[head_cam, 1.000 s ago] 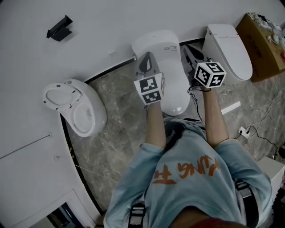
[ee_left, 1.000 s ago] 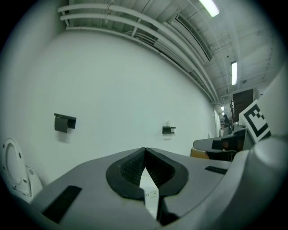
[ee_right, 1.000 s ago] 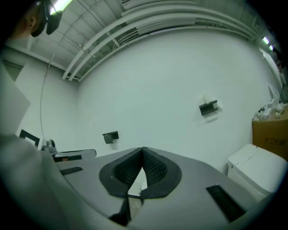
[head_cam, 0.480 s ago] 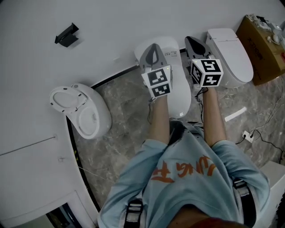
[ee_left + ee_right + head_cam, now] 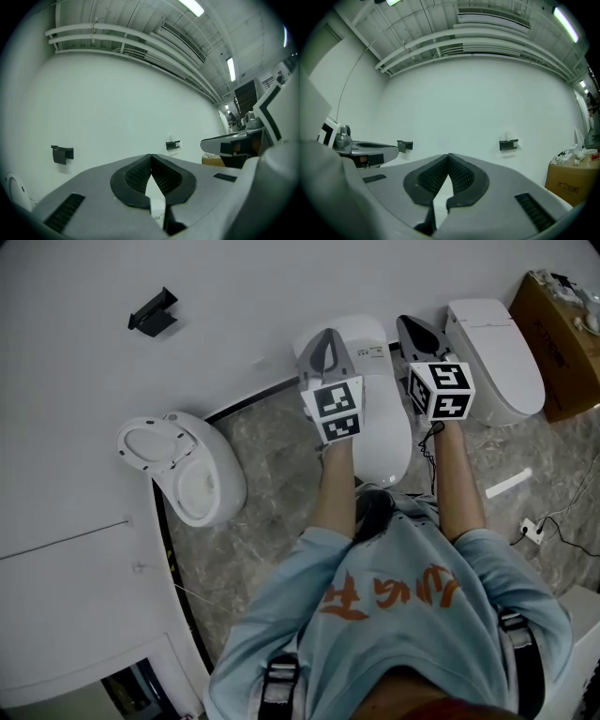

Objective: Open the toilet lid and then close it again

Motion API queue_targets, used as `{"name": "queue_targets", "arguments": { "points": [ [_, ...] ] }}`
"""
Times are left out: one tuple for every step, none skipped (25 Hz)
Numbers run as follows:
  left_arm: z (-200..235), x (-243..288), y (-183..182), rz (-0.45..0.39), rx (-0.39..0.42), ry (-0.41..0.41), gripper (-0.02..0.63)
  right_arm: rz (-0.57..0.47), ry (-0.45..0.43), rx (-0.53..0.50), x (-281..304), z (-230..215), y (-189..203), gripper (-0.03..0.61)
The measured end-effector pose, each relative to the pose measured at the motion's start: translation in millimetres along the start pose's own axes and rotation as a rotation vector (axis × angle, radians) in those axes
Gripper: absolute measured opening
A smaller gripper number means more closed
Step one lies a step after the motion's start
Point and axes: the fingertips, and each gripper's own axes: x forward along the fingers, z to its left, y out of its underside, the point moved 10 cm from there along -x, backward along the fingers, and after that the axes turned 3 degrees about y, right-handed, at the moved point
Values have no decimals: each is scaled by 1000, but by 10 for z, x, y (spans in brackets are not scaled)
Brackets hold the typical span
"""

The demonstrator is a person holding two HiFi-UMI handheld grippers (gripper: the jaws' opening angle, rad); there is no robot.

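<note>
The white toilet (image 5: 380, 439) stands against the wall right in front of the person, its lid down flat. My left gripper (image 5: 324, 335) hangs over the toilet's left rear, jaws shut and empty. My right gripper (image 5: 406, 322) hangs over its right rear edge, also shut on nothing. Both point level at the bare white wall. In the left gripper view the left gripper's (image 5: 150, 155) ribbed pads meet at the tip, with only wall beyond. The right gripper view shows the right gripper's (image 5: 448, 155) pads closed the same way.
A second toilet (image 5: 187, 474) with its seat exposed stands at the left, a third toilet (image 5: 497, 348) at the right. A cardboard box (image 5: 562, 329) sits far right. Black brackets (image 5: 153, 310) hang on the wall. A cable and plug strip (image 5: 530, 528) lie on the stone floor.
Both grippers have risen and moved toward the wall above the toilet's rear, rolling slightly. Over the last half second they have held still. The lid stays down.
</note>
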Motion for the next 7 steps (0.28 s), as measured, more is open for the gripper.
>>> {"name": "queue_targets", "arguments": {
  "points": [
    [2, 7, -5, 0, 1, 3, 26, -4, 2, -12, 1, 2, -25, 11],
    [7, 12, -8, 2, 2, 6, 26, -7, 3, -24, 3, 13, -42, 11],
    [16, 17, -9, 3, 1, 9, 26, -10, 0, -32, 11, 28, -51, 11],
    [24, 27, -12, 4, 0, 11, 26, -13, -4, -35, 26, 38, -57, 11],
    [27, 45, -20, 2, -2, 12, 26, -15, -10, -36, 46, 41, -64, 11],
    [25, 67, -31, 0, -4, 13, 26, -16, -15, -37, 68, 39, -72, 11],
    [22, 90, -42, -3, -7, 15, 26, -17, -21, -37, 90, 37, -80, 11]
  ]
}}
